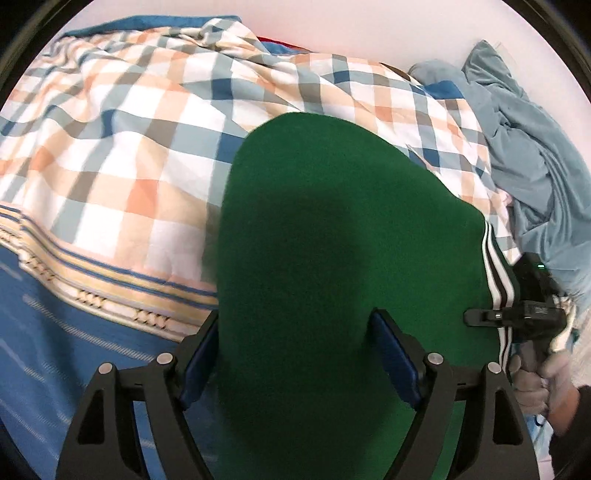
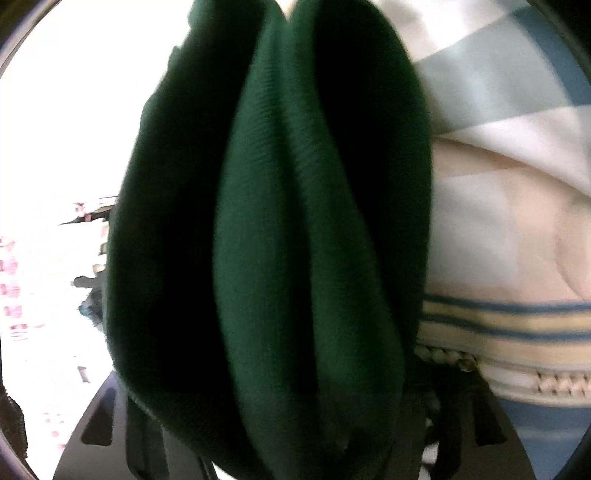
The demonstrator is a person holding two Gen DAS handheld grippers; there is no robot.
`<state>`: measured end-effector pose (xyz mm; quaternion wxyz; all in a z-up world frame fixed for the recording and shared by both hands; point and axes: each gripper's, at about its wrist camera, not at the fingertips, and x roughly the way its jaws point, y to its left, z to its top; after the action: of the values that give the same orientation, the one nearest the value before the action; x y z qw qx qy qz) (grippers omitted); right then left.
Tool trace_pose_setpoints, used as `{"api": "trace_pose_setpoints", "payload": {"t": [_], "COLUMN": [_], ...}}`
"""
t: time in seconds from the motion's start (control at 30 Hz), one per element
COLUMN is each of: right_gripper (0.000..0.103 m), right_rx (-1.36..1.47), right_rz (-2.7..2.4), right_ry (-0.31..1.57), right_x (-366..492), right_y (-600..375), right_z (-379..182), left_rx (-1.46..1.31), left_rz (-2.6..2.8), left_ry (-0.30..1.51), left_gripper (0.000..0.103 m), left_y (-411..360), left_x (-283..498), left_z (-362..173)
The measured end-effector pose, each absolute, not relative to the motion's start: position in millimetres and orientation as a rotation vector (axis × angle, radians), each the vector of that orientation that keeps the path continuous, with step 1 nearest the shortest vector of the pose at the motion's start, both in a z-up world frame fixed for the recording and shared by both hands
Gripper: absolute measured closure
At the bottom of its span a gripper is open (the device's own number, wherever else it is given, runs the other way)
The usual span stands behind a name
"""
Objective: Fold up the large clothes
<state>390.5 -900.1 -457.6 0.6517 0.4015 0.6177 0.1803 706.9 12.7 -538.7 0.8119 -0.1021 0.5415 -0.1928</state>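
Underneath everything is a bed: a blue sheet [image 1: 44, 354] with pale stripes fills the 8 o'clock part of the left wrist view, edged by a cream band with braided trim [image 1: 110, 295]. Above it, from 9 to 1 o'clock, a rumpled checked quilt [image 1: 122, 147] in white, peach, grey and blue covers most of the surface. At 2 o'clock a crumpled grey-blue garment [image 1: 532, 158] lies against the pale wall [image 1: 351, 26].

A dark green garment [image 1: 332, 258] is draped over the middle of that view, from the centre down to 6 o'clock, smooth and unwrinkled, with black and white stripes [image 1: 498, 280] running down its edge at 3 o'clock. It hangs across the left gripper [image 1: 291, 365], whose blue-padded fingers [image 1: 395, 358] stand wide apart, the cloth covering the gap between them; the pads do not pinch it.

At 4 o'clock a gloved hand [image 1: 543, 384] holds the right gripper [image 1: 517, 314] at the striped edge. From its own camera the green cloth bunches in deep vertical folds over the lens, hiding the fingers, so I cannot tell how they stand.
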Motion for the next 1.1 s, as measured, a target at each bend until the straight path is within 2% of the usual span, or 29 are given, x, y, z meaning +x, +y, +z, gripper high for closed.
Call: {"api": "trace_pose_setpoints", "payload": {"t": [0.03, 0.1, 0.17, 0.23, 0.3, 0.43, 0.53, 0.7, 0.77, 1.1], "right_gripper": [0.027, 0.013, 0.010, 0.007, 0.007, 0.007, 0.007, 0.007, 0.007, 0.007], "right_rx": [0.868, 0.716, 0.522, 0.378, 0.243, 0.115, 0.071, 0.087, 0.075, 0.028], "right_rz": [0.352, 0.232, 0.104, -0.017, -0.125, -0.222, -0.276, -0.310, -0.333, -0.366], "right_ry": [1.399, 1.400, 1.370, 1.353, 1.352, 1.355, 1.325, 1.284, 1.247, 1.096], "right_x": [391, 379, 360, 337, 355, 312, 219, 173, 129, -21], "right_y": [-885, -875, -856, -834, -797, -754, -801, -815, -816, -783], "right_z": [-450, -429, -403, -383, -366, -346, -298, -225, -161, 50], "left_rx": [-0.204, -0.171, -0.121, -0.036, 0.029, 0.076, 0.087, 0.075, 0.084, 0.077], "left_rz": [-0.385, -0.316, -0.241, -0.164, -0.110, -0.057, -0.023, -0.004, -0.016, -0.060], "left_ry": [1.145, 1.126, 1.099, 1.095, 1.092, 1.094, 1.094, 1.067, 1.043, 0.950], "left_gripper": [0.023, 0.023, 0.022, 0.010, 0.005, 0.004, 0.003, 0.003, 0.003, 0.003], "left_y": [14, 14, 14, 7, -2, -10, -11, -11, -12, -14], "left_x": [704, 699, 689, 671, 648, 596, 564, 512, 486, 372], "left_z": [-535, -525, -514, -503, -492, -468, -442, -379, -345, -196]}}
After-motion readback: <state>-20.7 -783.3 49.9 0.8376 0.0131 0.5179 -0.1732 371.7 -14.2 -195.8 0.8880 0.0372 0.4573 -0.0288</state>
